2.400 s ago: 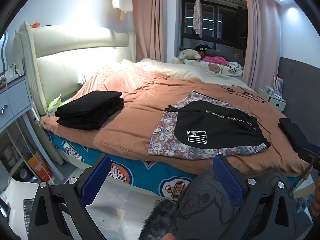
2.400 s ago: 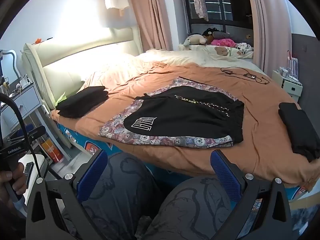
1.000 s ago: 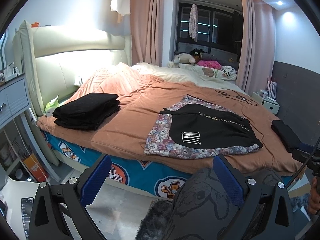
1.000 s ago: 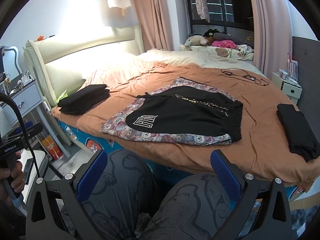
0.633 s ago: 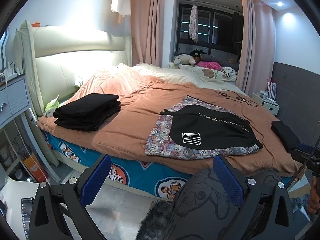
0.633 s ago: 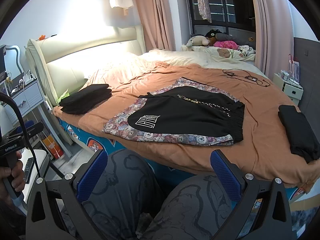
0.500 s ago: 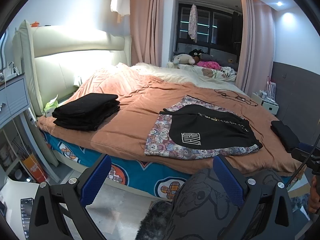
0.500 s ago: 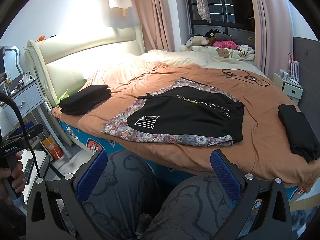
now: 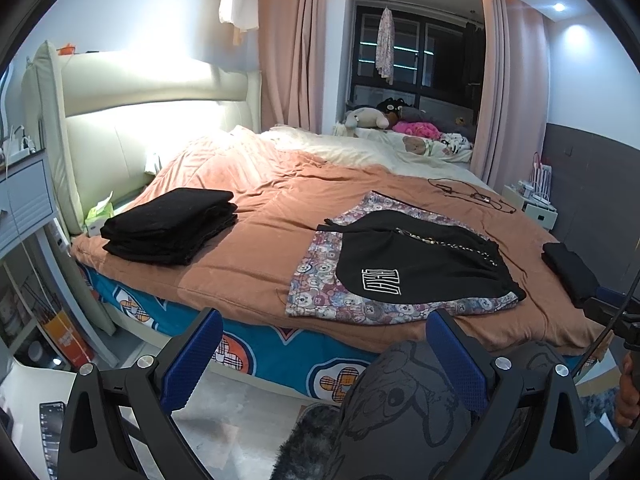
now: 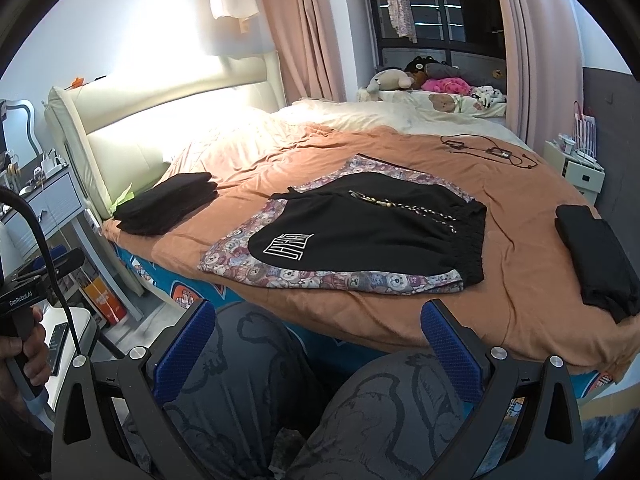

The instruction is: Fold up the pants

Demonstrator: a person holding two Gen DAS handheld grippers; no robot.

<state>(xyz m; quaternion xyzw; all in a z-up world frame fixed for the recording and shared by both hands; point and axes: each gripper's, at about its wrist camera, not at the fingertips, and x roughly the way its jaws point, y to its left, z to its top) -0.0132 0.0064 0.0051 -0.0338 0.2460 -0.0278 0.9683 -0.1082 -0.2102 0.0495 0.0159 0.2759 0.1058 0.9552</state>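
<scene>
Ahead of both tools, on the rumpled orange-brown bed cover [image 10: 520, 240], the black fabric shorts with a white logo [image 10: 360, 232] lie flat on a bear-print patterned cloth [image 10: 248, 252], near the bed's front edge. Their long axis runs left to right, elastic waistband to the right, logo end to the left. The left tool [image 9: 320, 360] and the right tool [image 10: 316, 344] are both spread wide and grasp nothing, held low over the person's lap, apart from the shorts. Judging by the right wrist view, the right tool sits nearer the waistband. The shorts look smooth and unfolded, with a pale braided drawstring [image 10: 400, 206] across them. Folded black stacks [image 9: 168, 224] lie aside.
</scene>
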